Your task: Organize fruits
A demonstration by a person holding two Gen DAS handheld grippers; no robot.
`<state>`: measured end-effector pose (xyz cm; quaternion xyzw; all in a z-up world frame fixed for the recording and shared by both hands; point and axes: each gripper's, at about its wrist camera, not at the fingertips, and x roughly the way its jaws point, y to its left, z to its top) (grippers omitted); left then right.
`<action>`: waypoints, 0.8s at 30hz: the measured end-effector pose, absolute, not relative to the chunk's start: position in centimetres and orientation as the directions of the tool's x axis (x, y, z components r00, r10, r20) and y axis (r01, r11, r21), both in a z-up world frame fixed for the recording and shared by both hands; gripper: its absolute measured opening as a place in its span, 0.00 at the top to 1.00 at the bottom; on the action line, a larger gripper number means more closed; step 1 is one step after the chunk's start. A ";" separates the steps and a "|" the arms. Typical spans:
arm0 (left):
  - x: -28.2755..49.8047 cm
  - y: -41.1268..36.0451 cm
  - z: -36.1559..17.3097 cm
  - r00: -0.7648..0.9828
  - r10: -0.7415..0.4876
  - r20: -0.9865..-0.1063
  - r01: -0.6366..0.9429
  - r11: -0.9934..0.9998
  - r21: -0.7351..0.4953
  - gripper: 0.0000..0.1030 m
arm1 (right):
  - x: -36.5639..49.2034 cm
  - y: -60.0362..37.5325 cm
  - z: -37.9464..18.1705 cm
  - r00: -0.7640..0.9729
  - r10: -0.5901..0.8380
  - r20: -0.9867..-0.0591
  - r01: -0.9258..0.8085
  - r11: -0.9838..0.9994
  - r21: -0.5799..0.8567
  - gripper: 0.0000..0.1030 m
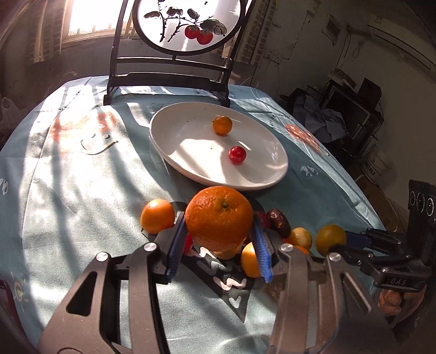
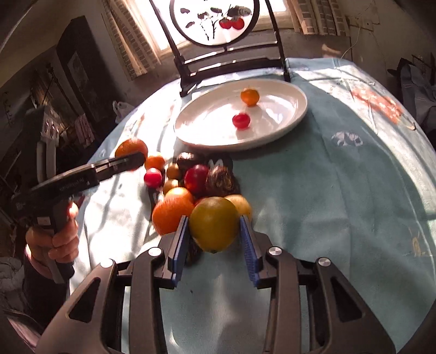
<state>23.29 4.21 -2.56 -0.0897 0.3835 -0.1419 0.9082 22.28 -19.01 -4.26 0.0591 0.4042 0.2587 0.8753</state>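
My left gripper [image 1: 219, 242] is shut on a large orange [image 1: 219, 217], held above the fruit pile. My right gripper [image 2: 214, 235] is shut on a yellow-green citrus [image 2: 214, 223]; it also shows at the right of the left wrist view [image 1: 330, 238]. A white plate [image 1: 190, 141] lies beyond the pile and holds a small orange [image 1: 222, 125] and a red cherry tomato [image 1: 237, 155]. The plate also shows in the right wrist view [image 2: 209, 128]. The pile [image 2: 190, 179] on the cloth has several small oranges, red fruits and dark dates.
A black stand with a round painted screen [image 1: 188, 24] rises behind the plate. The round table has a light blue cloth [image 1: 68, 177]. A dark patterned patch [image 1: 226, 283] lies under the pile. Clutter stands beyond the table's right edge [image 1: 348, 119].
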 end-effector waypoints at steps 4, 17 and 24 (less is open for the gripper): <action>26.8 2.9 -1.6 0.678 -0.319 -0.663 0.186 0.946 -0.265 0.55 | 27.0 -18.6 -1.9 0.649 0.490 -0.581 -0.374 0.871 0.317 0.63; 33.0 1.9 -3.5 0.671 -0.230 -0.705 0.102 0.970 -0.219 0.30 | 35.5 -16.2 -6.0 0.569 0.469 -0.675 -0.330 0.883 0.335 0.50; 27.8 3.6 -1.3 0.750 -0.187 -0.634 0.084 0.978 -0.189 0.07 | 30.1 -17.1 -3.6 0.604 0.501 -0.620 -0.433 0.859 0.273 0.38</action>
